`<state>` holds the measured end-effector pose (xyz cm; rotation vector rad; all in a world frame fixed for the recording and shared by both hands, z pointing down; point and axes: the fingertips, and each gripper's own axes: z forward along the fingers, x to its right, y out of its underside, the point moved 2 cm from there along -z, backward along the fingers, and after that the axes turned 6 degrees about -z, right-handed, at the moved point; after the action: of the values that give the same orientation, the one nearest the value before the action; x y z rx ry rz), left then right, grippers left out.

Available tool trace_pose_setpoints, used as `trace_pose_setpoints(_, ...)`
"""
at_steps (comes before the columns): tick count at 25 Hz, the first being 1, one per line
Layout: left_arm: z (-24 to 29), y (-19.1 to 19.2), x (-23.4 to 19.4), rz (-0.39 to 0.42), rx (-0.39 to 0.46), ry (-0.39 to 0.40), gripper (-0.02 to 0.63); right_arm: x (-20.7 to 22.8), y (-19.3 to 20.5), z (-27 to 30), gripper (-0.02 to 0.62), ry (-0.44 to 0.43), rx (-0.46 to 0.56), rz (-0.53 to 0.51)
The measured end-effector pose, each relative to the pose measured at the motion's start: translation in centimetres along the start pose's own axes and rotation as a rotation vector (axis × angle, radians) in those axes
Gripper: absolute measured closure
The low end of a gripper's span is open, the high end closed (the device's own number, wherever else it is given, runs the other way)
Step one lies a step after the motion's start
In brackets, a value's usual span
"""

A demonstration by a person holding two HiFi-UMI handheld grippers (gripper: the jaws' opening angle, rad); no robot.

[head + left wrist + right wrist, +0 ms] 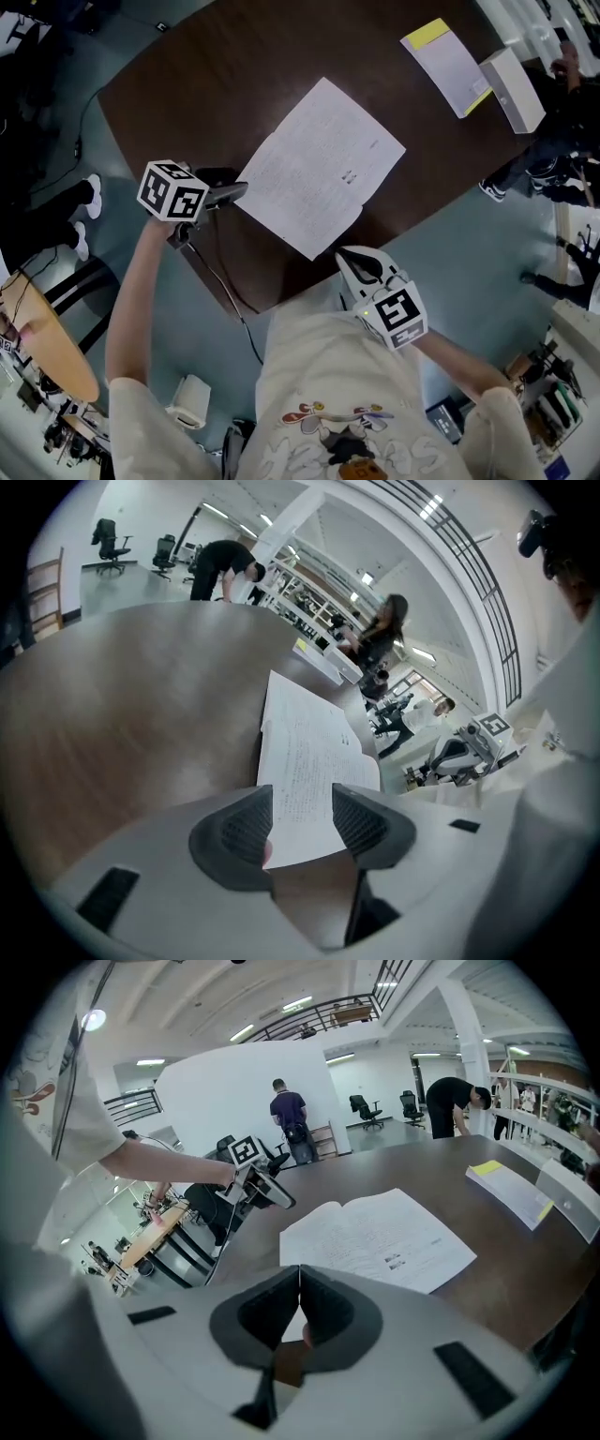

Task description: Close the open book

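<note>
Left gripper (pixel 240 191): jaws apart, nothing gripped, at the left edge of the book (pixel 323 164), likely lined up to catch a page.
Book: lies open and flat, mid table (pixel 178 75).
Right gripper (pixel 349 261): jaws together, empty, hangs by the book's near corner.

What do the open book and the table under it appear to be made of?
Open book: matte white paper, shown by printed lines and flat pages. Table: dark brown wood or wood-look laminate, with faint grain and slight sheen; which, I cannot tell.
</note>
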<state>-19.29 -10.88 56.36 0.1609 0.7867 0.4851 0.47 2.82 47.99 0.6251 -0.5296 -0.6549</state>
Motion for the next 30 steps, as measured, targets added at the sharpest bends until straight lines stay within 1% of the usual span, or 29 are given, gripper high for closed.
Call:
trace_pose_setpoints(4, 1.2, -0.4, -1.3, 0.042, -0.084, 0.032, 0.415, 0.4, 0.0, 0.8, 0.589, 0.02, -0.001, 0.024)
trace_pose_setpoints(12, 3.4, -0.5, -2.9, 0.114, -0.219, 0.099, 0.406, 1.2, -0.1, 3.4, 0.588, 0.055, -0.012, 0.04)
trace_pose_setpoints(17, 4.5, -0.8, -3.6, 0.113, -0.275, 0.163, 0.405, 1.2, -0.5, 4.9, 0.588, 0.056, -0.009, 0.054)
trace_pose_setpoints(21, 5.0, -0.5, -3.8, 0.108, -0.342, 0.225, 0.405, 1.2, -0.8, 6.0, 0.588, 0.052, -0.012, 0.062)
trace_pose_setpoints(26, 5.6, 0.3, -3.9, 0.114, -0.422, 0.282, 0.406, 1.3, -1.0, 6.8, 0.588, 0.054, -0.018, 0.076)
trace_pose_setpoints(30, 6.1, 0.2, -4.1, 0.115, -0.44, 0.307, 0.407, 1.5, -1.3, 7.4, 0.588, 0.052, -0.023, 0.082)
